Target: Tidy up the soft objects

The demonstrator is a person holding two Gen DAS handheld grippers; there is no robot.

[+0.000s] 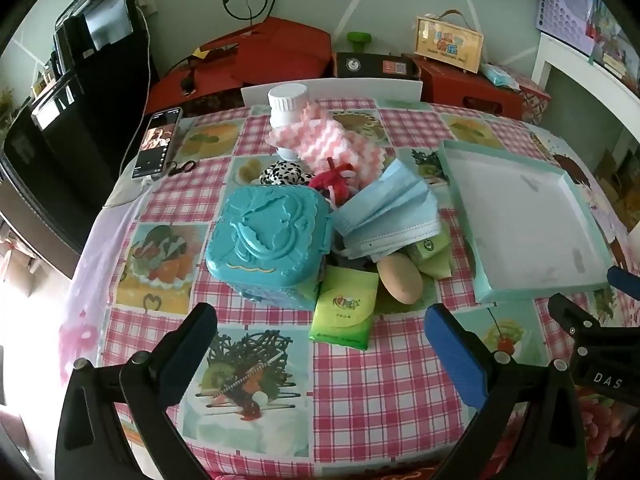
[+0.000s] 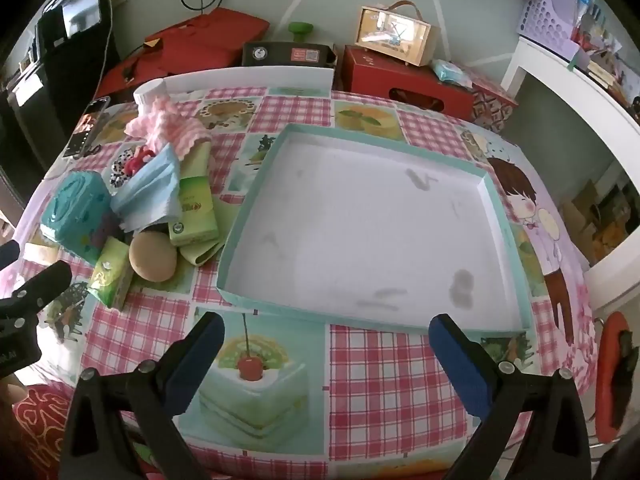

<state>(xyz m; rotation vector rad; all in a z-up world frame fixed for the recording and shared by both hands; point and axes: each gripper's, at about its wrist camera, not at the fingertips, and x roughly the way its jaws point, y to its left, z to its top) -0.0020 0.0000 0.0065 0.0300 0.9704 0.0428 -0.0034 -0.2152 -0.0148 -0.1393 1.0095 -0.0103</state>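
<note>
Left claw (image 1: 320, 320) spread, holding nothing | shallow box lid (image 2: 256, 184) bare inside

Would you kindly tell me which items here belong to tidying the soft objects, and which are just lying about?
Job: face masks, pink cloth, green tissue packs, beige sponge, spotted plush, empty tray.

Lying about: phone, white bottle, teal plastic case, scissors.

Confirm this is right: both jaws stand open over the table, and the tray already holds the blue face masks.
Wrong on the tray: it holds nothing, as the right wrist view shows. The masks still lie in the pile beside it. Both jaws do stand open over the table.
</note>
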